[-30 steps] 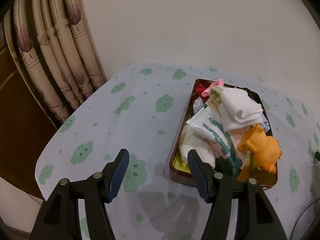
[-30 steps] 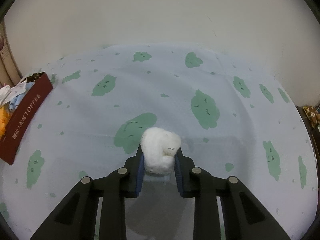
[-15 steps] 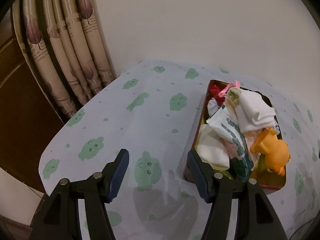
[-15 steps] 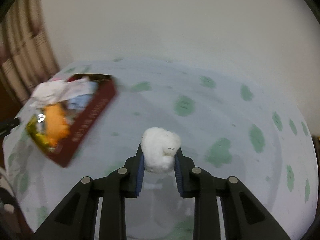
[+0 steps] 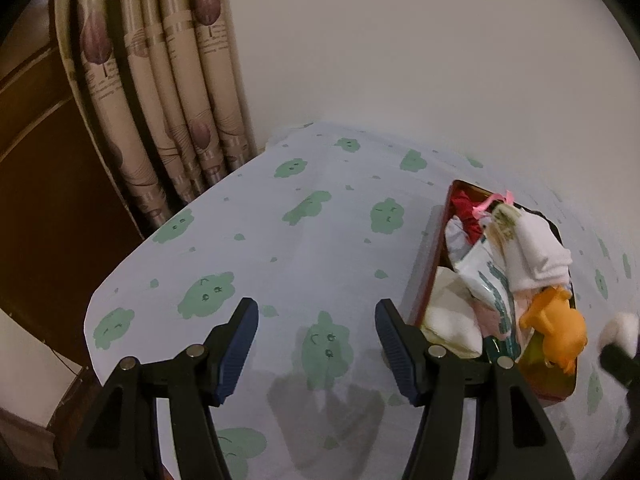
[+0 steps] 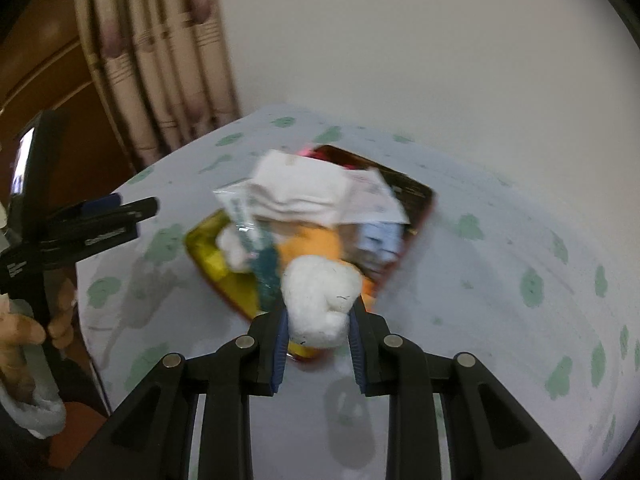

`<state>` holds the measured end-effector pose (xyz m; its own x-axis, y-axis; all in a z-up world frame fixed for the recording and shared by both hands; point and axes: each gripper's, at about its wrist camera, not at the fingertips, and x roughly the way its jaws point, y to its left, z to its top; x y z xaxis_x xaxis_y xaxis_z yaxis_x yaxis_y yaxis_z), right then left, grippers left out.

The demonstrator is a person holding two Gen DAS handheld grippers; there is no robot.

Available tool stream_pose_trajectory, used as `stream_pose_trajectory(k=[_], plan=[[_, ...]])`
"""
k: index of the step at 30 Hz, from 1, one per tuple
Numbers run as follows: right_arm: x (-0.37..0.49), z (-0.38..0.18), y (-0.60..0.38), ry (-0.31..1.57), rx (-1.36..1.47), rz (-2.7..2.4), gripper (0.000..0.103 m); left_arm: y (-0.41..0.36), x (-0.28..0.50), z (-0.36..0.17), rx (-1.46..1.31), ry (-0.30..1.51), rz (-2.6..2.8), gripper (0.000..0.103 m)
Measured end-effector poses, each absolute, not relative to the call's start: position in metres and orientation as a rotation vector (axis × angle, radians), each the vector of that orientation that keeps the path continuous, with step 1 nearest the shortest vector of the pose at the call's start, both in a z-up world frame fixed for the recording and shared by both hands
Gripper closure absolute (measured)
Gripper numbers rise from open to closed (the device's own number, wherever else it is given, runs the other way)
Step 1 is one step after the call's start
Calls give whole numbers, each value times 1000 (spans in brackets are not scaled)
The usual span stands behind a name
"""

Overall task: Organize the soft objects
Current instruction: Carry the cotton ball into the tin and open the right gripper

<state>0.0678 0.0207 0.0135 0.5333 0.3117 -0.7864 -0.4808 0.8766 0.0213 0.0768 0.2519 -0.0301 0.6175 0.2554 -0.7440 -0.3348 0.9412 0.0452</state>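
Note:
My right gripper (image 6: 319, 318) is shut on a white fluffy ball (image 6: 316, 292) and holds it above the near end of the dark red box (image 6: 420, 216). The box is heaped with soft things: an orange plush toy (image 6: 312, 244), a folded white cloth (image 6: 296, 192) and plastic-wrapped packets. In the left wrist view the same box (image 5: 424, 272) lies at the right, with the orange plush (image 5: 556, 332) and white cloth (image 5: 536, 252) on top. The ball (image 5: 622, 328) shows blurred at the right edge. My left gripper (image 5: 318, 344) hangs open over bare tablecloth, left of the box.
A pale tablecloth with green cloud prints (image 5: 320, 240) covers the table. Patterned curtains (image 5: 160, 100) and a dark wooden panel stand at the left, a plain wall behind. A person's hand (image 6: 24, 328) holds the left gripper (image 6: 104, 216) near the table's left edge.
My right gripper has carried the white ball leftward across the table, up to the box's near end. My left gripper drifted slightly left and stayed open; the ball now shows at its right edge.

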Motion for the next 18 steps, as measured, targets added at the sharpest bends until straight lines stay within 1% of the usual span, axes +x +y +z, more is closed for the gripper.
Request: stream_pose_trajectory(k=[9,18], plan=[[84,-9,68,925,-240,539,79,270,75,-30,-154,844,384,41],[99,-28,84,949,-267,526,79,282,75,-34,-206,860,394,41]])
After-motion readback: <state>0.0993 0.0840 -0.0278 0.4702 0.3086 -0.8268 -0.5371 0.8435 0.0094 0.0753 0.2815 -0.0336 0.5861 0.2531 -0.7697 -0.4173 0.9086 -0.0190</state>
